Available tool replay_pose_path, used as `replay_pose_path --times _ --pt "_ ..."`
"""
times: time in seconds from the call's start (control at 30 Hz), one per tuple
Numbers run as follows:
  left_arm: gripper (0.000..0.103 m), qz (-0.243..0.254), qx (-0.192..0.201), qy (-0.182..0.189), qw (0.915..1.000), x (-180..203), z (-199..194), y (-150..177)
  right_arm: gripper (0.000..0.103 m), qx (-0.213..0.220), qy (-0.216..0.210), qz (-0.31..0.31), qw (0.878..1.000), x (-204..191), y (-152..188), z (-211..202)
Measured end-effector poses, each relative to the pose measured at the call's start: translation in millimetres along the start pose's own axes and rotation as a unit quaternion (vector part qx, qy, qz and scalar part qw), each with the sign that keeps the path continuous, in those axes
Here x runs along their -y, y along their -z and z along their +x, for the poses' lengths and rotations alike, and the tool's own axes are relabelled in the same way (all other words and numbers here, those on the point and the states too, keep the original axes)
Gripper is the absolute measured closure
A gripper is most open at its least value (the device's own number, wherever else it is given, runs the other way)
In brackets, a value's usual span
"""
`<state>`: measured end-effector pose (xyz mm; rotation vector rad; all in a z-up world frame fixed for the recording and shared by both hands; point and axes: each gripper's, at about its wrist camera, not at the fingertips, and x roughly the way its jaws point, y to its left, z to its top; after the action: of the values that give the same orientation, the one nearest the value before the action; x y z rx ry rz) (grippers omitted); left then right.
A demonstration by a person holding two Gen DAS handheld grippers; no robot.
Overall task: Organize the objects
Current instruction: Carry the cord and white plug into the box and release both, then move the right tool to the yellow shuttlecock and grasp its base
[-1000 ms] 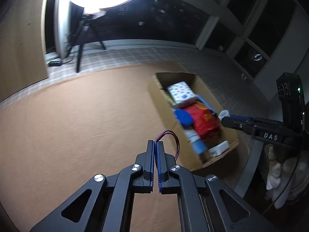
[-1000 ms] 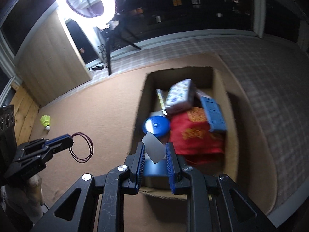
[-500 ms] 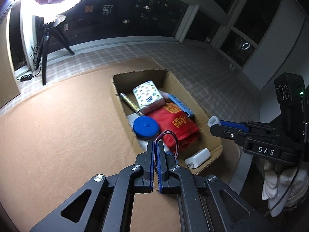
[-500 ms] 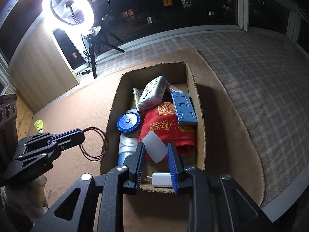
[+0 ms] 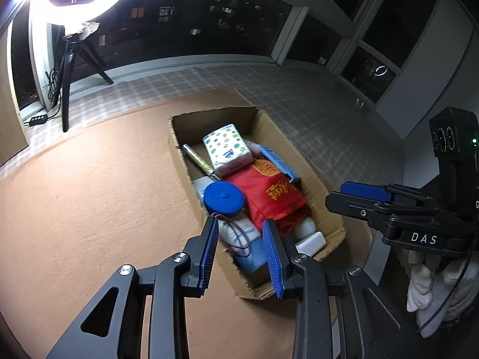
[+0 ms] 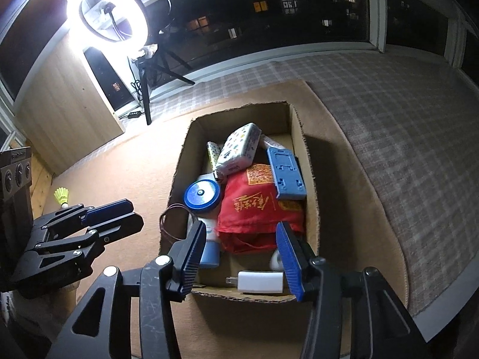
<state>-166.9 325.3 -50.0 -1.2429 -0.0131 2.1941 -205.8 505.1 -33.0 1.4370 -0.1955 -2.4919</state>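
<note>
A cardboard box (image 5: 311, 176) (image 6: 179, 167) on the tan carpet holds a red pouch (image 5: 266, 194) (image 6: 257, 206), a blue round lid (image 5: 223, 199) (image 6: 202, 194), a patterned tissue pack (image 5: 226, 148) (image 6: 239, 148), a blue plastic stand (image 6: 286, 176), a white charger (image 6: 260, 281) and a white-blue tube (image 5: 248, 239). A dark red cord loop (image 5: 232, 232) (image 6: 167, 220) lies at the box's near left part. My left gripper (image 5: 242, 252) is open and empty over it. My right gripper (image 6: 241, 257) is open and empty above the box's near end.
A yellow shuttlecock (image 6: 62, 196) lies on the carpet at the left. A ring light on a tripod (image 6: 107, 19) stands behind, beside a wooden cabinet (image 6: 66, 98). Checked grey flooring (image 6: 404, 113) runs to the right of the carpet. Dark windows at the back.
Both grippers opened. The left let go of the cord loop, which now lies in the box. The white piece that the right gripper held is gone from its jaws.
</note>
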Motion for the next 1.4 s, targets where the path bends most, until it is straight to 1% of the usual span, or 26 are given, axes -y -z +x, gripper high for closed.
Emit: replay_pose_path --times 0.2,0.37,0.57,0.77,0.87,0.9,0.93,1.03,1.07,1.1,1.13,1.17,1.33,1.4 --pt "0.07 -0.014 0.004 -0.011 0.9998 -17.4 -13.7 7.9 0.058 -0.005 -0.013 -0.006 1.0 -16.1 -0.6 4.1" --pt "0.07 -0.036 0.018 -0.024 0.9989 -38.6 -38.8 18.4 0.058 -0.011 -0.034 -0.018 0.999 -39.2 0.0 10.0" --pt "0.069 -0.06 0.034 -0.051 0.9963 -69.2 -76.3 33.2 0.058 -0.017 -0.072 -0.041 0.996 -80.6 -5.4 16.6" --pt "0.065 -0.1 0.053 -0.083 0.9901 -112.2 -120.7 56.7 0.058 -0.019 -0.101 -0.087 0.991 -141.1 -15.3 22.1" --pt "0.064 -0.125 0.063 -0.102 0.9849 -138.8 -144.4 69.9 0.057 -0.02 -0.116 -0.114 0.986 -177.5 -20.1 24.9" --pt "0.063 -0.132 0.066 -0.108 0.9832 -146.2 -151.4 73.7 0.054 -0.021 -0.122 -0.124 0.985 -190.8 -21.5 26.1" --pt "0.06 -0.141 0.07 -0.114 0.9809 -156.5 -159.7 78.4 0.052 -0.022 -0.13 -0.135 0.982 -206.3 -23.0 28.0" --pt "0.055 -0.163 0.078 -0.132 0.9746 -186.8 -184.8 92.6 0.05 -0.027 -0.146 -0.162 0.976 -245.9 -26.0 35.4" --pt "0.049 -0.172 0.082 -0.14 0.9717 -199.5 -195.3 98.4 0.05 -0.03 -0.151 -0.17 0.973 -259.4 -27.7 39.6" --pt "0.044 -0.177 0.084 -0.145 0.9699 -206.9 -200.7 101.6 0.047 -0.033 -0.155 -0.176 0.972 -269.9 -28.9 43.1" --pt "0.036 -0.186 0.086 -0.152 0.967 -217.3 -208.6 106.1 0.043 -0.036 -0.159 -0.182 0.97 -282.4 -30.3 47.0" --pt "0.033 -0.195 0.09 -0.16 0.9636 -228.7 -216.9 111.1 0.041 -0.039 -0.165 -0.187 0.968 -292.9 -32.1 51.5" --pt "0.032 -0.241 0.102 -0.181 0.9481 -289.9 -252.3 135.6 0.038 -0.058 -0.193 -0.212 0.956 -349.9 -40.8 75.6" --pt "0.03 -0.256 0.105 -0.189 0.9423 -314.6 -260.8 142.7 0.036 -0.07 -0.203 -0.215 0.953 -368.7 -43.9 87.8"
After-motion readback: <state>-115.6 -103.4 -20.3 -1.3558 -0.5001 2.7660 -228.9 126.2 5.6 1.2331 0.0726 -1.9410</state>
